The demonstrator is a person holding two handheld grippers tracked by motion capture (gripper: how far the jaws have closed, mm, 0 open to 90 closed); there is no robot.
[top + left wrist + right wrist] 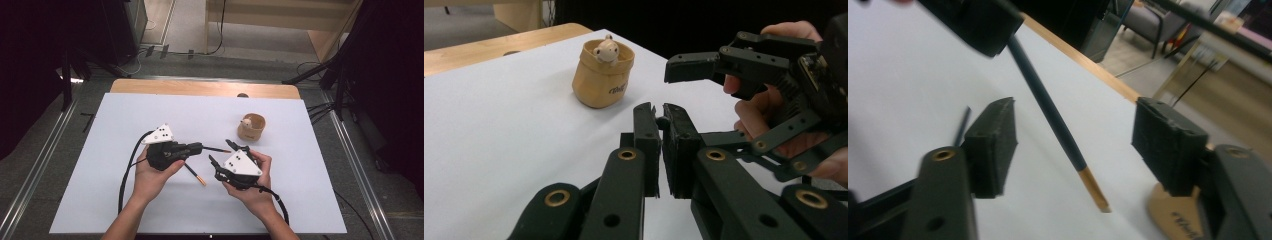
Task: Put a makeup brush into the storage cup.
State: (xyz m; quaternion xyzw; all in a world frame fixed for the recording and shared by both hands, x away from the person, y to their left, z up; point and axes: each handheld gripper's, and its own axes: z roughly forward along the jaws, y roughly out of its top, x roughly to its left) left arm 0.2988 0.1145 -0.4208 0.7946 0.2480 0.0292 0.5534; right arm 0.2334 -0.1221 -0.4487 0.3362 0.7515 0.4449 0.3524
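My left gripper (pixel 199 147) is shut on a dark chopstick (pixel 217 149) whose pale tip points right, held level above the white mat. In the left gripper view its jaws (pixel 659 114) pinch the stick's end. My right gripper (pixel 223 154) is open around that stick's free end; in the right gripper view the chopstick (pixel 1053 117) hangs between the two pads (pixel 1075 135) and touches neither. A second chopstick (pixel 195 175) with an orange tip lies on the mat under the left hand.
A tan pouch-shaped holder (pixel 251 128) with a small pale figure in it stands just behind the right gripper, also near in the left gripper view (pixel 601 77). The white mat (pixel 125 120) covers a wooden table; cables trail from both grippers toward the near edge.
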